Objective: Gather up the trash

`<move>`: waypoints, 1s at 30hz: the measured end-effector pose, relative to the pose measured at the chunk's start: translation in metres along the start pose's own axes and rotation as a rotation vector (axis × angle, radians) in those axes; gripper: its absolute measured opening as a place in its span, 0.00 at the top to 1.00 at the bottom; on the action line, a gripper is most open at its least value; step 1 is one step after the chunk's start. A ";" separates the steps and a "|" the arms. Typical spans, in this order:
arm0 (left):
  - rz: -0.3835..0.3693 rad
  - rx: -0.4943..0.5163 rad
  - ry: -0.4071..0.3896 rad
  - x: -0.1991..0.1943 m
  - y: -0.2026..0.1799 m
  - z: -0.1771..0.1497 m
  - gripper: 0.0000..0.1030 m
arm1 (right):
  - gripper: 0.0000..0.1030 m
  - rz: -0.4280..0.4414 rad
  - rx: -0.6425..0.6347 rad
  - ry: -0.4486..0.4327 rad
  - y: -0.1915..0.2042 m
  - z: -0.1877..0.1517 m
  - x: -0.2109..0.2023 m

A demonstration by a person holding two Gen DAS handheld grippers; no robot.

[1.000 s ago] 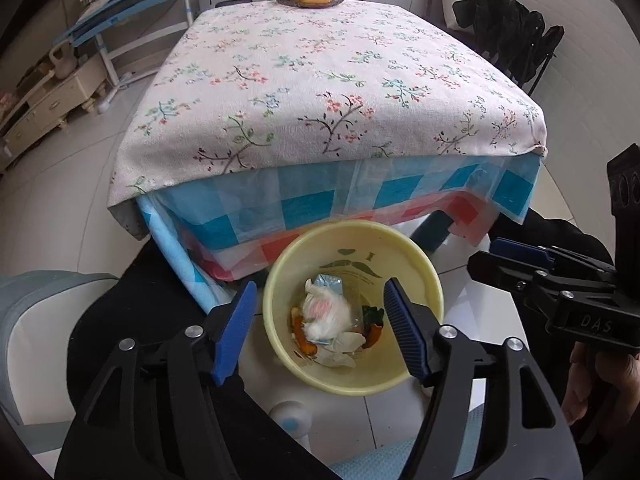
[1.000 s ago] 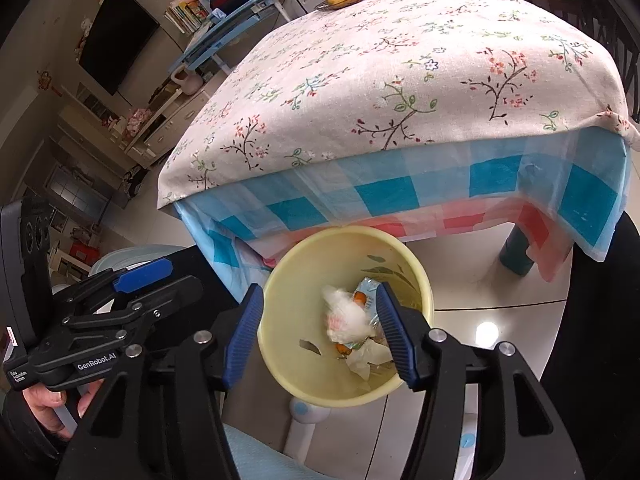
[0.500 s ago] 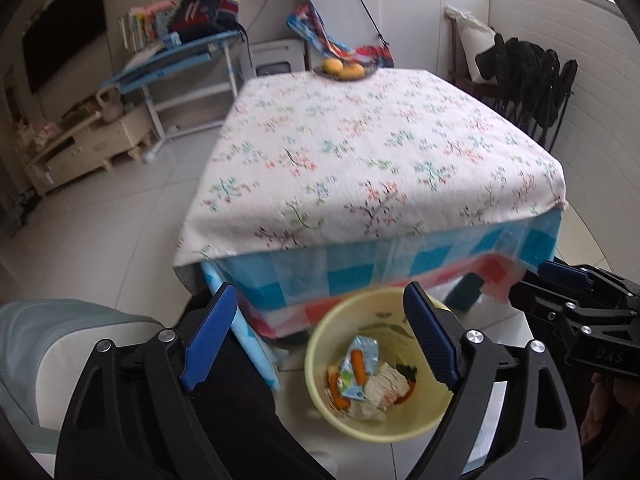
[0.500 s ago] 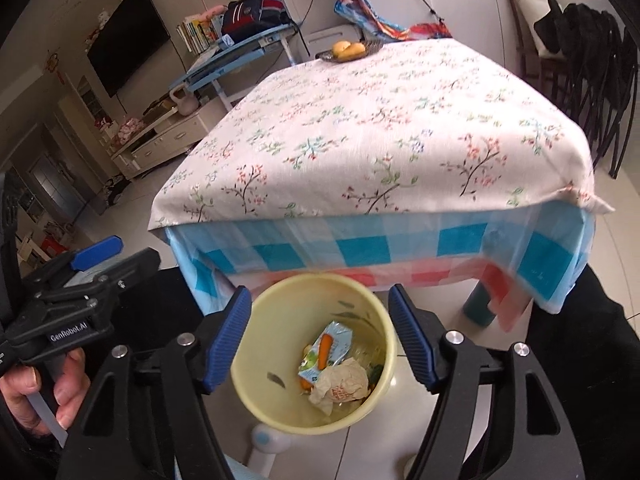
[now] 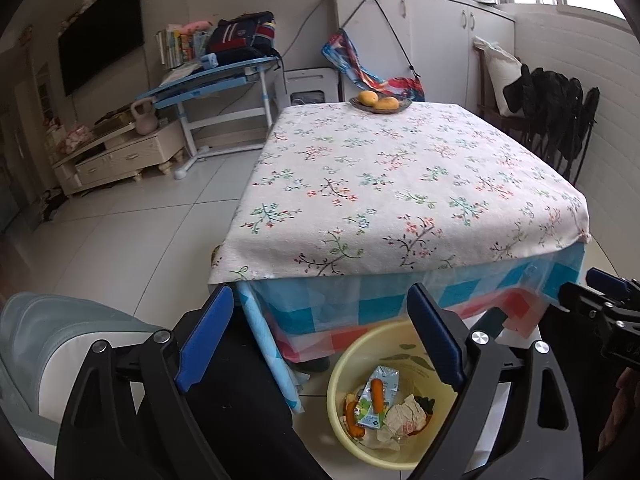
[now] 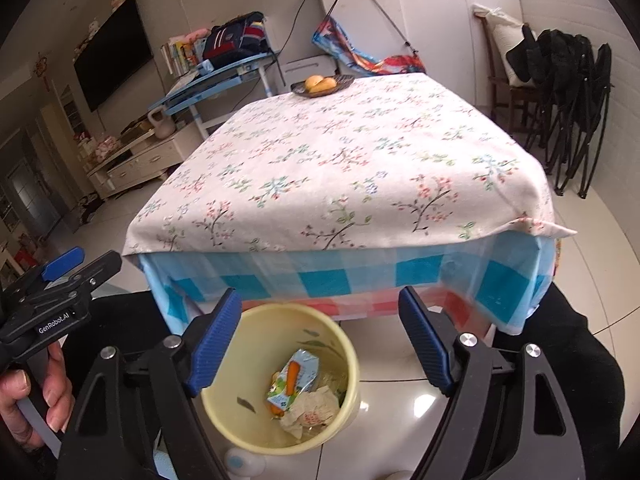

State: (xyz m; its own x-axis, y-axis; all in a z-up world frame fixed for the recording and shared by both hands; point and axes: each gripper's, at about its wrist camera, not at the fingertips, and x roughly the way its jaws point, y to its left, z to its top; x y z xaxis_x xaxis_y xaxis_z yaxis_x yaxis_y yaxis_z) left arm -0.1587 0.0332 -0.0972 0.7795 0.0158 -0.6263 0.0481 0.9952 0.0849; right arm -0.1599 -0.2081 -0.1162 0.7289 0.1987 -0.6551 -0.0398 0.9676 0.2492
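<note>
Both views tilted up off yellow bin (image 5: 340, 384) | left hand-held gripper (image 5: 320, 340), right hand-held gripper (image 6: 320, 336) opening, empty

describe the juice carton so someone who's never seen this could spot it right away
Find the table with the floral cloth; on the floor at its near edge stands a yellow bin. Among the trash in it lies the carton, the only flat light-blue printed pack, with an orange carrot piece across it, beside crumpled paper.

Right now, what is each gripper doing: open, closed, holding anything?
Left gripper: jaws opening, nothing between them, above the yellow bin.
Right gripper: jaws opening, nothing held.
</note>
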 end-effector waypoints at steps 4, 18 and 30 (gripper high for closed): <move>0.011 -0.014 -0.007 0.002 0.003 -0.001 0.15 | 0.20 -0.037 -0.002 -0.035 -0.003 0.001 -0.003; 0.010 -0.030 -0.078 -0.011 0.004 0.000 0.14 | 0.12 -0.122 -0.018 -0.150 -0.002 0.005 -0.018; 0.020 -0.037 -0.157 -0.029 0.003 0.004 0.13 | 0.11 -0.162 -0.033 -0.218 0.000 0.007 -0.028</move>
State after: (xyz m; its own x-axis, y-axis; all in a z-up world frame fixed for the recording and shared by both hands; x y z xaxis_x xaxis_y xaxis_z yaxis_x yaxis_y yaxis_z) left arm -0.1787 0.0352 -0.0756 0.8683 0.0234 -0.4955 0.0109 0.9977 0.0662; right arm -0.1756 -0.2152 -0.0929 0.8572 0.0062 -0.5150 0.0695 0.9894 0.1276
